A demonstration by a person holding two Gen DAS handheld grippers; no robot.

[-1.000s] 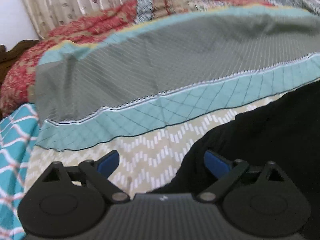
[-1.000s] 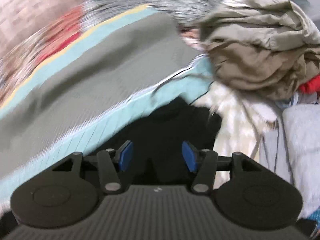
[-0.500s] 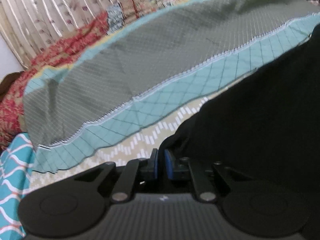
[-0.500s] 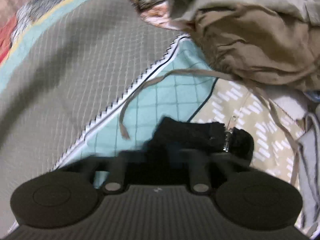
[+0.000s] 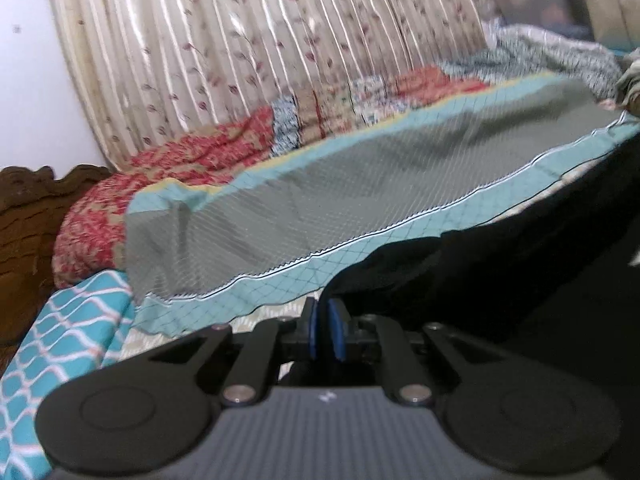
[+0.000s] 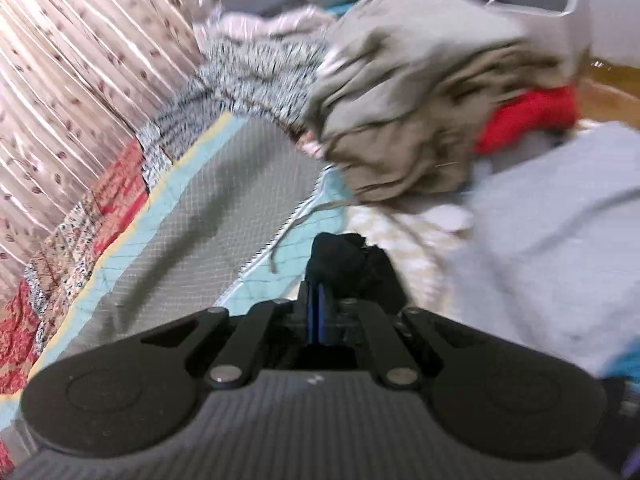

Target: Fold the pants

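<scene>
The black pants (image 5: 500,272) lie on the bed and fill the right side of the left wrist view. My left gripper (image 5: 325,320) is shut on an edge of the pants, the blue pads pressed together with black cloth between them. In the right wrist view my right gripper (image 6: 317,300) is shut on another bunched edge of the pants (image 6: 348,260), which sticks out beyond the fingertips, lifted above the bed cover.
A grey and teal quilted cover (image 5: 340,200) spreads over the bed. A red patterned quilt (image 5: 192,160) and pleated curtain (image 5: 260,48) lie behind. A heap of khaki clothes (image 6: 412,112), a red garment (image 6: 528,116) and a grey cloth (image 6: 560,220) sit at the right.
Both grippers closed from open onto the black pants and then lifted, so both views now tilt up toward the curtain and the clothes heap.
</scene>
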